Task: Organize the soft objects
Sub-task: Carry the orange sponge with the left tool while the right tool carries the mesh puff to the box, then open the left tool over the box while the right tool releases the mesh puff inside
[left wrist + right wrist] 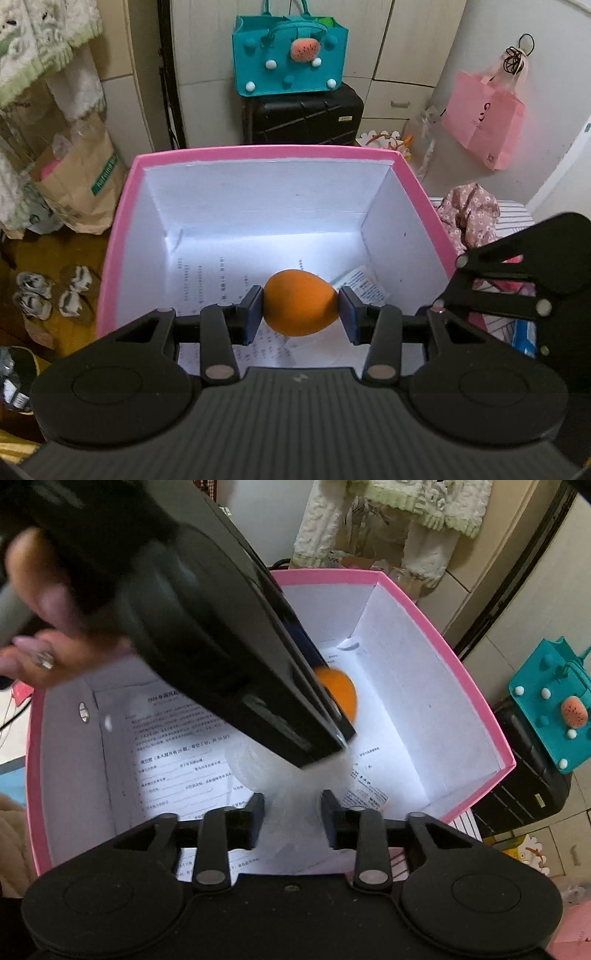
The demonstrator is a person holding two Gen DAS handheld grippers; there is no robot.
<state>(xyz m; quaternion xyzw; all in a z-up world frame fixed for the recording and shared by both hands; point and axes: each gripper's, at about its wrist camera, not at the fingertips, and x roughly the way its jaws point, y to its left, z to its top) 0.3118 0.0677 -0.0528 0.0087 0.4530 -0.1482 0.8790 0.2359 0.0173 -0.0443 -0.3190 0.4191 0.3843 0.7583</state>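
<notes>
1 pink box (122,236) w/ printed sheets (173,746) inside, L gripper (301,308) clamped 1 orange ball (300,308) over it, R gripper (293,814) pinched 1 white foam net (291,779)

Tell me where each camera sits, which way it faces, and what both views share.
Left wrist: sits behind the left gripper, looking forward and down into the pink box; its jaws clamp the orange ball; the right gripper intrudes at right.
Right wrist: sits behind the right gripper, looking down into the pink box; its jaws pinch a white mesh sleeve; the left gripper and a hand cross it.
Shared: box, ball, printed paper, teal bag.
</notes>
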